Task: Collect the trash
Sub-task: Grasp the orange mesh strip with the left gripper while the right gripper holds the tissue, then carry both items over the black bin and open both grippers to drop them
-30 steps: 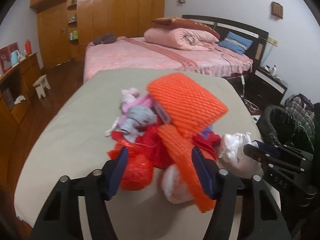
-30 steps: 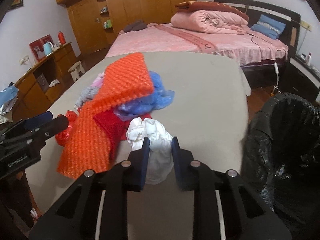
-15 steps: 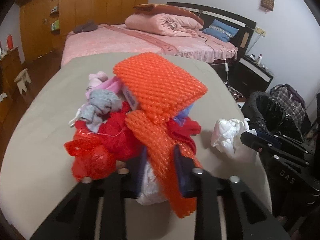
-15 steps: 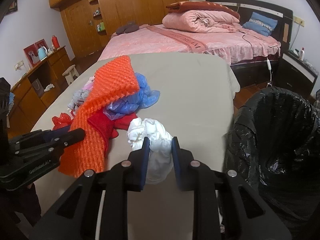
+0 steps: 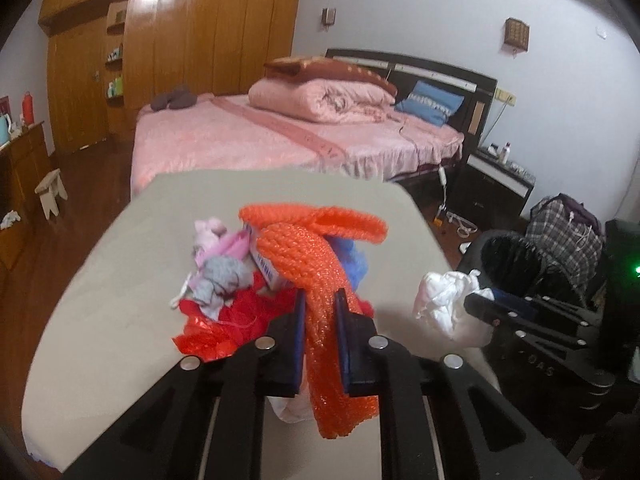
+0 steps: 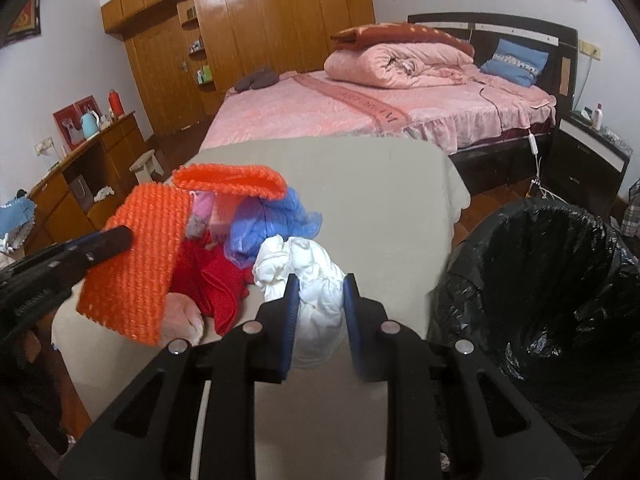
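Note:
A pile of trash lies on a beige table (image 5: 120, 272): red plastic (image 5: 216, 328), a grey and pink wad (image 5: 218, 276) and a blue bag (image 6: 264, 224). My left gripper (image 5: 320, 300) is shut on an orange foam net sheet (image 5: 308, 264) and holds it lifted above the pile, its far end folded over. In the right wrist view the same orange foam net sheet (image 6: 140, 264) hangs from the left gripper's fingers (image 6: 96, 246). My right gripper (image 6: 318, 284) is shut on a crumpled white bag (image 6: 308, 268), raised off the table. The white bag (image 5: 444, 300) also shows at the right of the left view.
A bin lined with a black bag (image 6: 560, 280) stands just right of the table. Behind the table is a pink bed (image 5: 280, 136), with a wooden wardrobe (image 5: 180, 48) along the back wall. A low cabinet (image 6: 80, 176) and small stool (image 5: 50, 190) stand left; a plaid bag (image 5: 568, 232) lies right.
My left gripper went from open around the orange foam net sheet to shut on it, then lifted it off the pile. My right gripper rose slightly with the white bag.

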`<state>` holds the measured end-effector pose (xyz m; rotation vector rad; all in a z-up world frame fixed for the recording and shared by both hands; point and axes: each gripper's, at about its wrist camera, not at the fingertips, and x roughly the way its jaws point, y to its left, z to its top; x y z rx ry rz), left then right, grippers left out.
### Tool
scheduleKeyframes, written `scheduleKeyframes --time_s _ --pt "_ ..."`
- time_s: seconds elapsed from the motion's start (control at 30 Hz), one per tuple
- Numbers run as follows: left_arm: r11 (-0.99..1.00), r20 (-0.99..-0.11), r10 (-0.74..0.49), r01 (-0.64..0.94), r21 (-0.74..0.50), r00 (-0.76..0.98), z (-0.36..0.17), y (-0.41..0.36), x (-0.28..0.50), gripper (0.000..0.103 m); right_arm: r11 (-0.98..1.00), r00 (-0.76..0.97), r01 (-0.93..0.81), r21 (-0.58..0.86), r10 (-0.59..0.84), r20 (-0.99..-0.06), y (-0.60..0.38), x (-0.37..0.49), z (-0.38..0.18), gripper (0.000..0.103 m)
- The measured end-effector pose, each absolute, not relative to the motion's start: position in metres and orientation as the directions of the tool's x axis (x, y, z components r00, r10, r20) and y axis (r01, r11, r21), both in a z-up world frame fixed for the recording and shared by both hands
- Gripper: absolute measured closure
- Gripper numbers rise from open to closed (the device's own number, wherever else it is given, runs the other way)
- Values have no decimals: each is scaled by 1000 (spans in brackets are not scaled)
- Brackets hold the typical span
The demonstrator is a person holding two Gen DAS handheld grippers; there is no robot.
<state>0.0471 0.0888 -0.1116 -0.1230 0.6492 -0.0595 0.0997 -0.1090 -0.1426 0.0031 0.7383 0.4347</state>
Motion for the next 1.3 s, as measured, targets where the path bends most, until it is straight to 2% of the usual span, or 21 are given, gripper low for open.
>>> scheduleKeyframes --time_s 0.37,1.0,1.1,1.13,1.17,1.2,1.27,1.3 --pt "976 -525 -213 150 -160 824 -73 46 46 89 943 741 -288 167 330 -585 -161 84 -107 81" --pt "871 -533 -475 462 -170 700 -83 -111 98 89 987 816 80 141 16 -578 -317 64 -114 81" --pt "850 -548 -507 493 -186 666 -88 -127 105 84 985 809 119 126 -22 -587 -326 62 -118 76" --pt "848 -549 -508 496 -185 664 -89 -131 106 81 983 805 141 118 -45 -592 -331 62 -120 70" --pt "847 -552 -509 499 -183 661 -91 -132 108 68 981 802 152 117 -53 -595 -333 62 -121 59" --pt "850 -556 -503 496 -180 662 -93 -133 108 54 980 801 162 117 -61 -596 -335 64 -120 54" --pt "860 -554 -490 479 -178 673 -95 -127 107 51 977 808 183 111 -85 -583 -337 60 -120 35" --pt "865 -557 -481 470 -175 677 -95 -124 106 49 976 812 187 108 -92 -577 -336 59 -120 31"
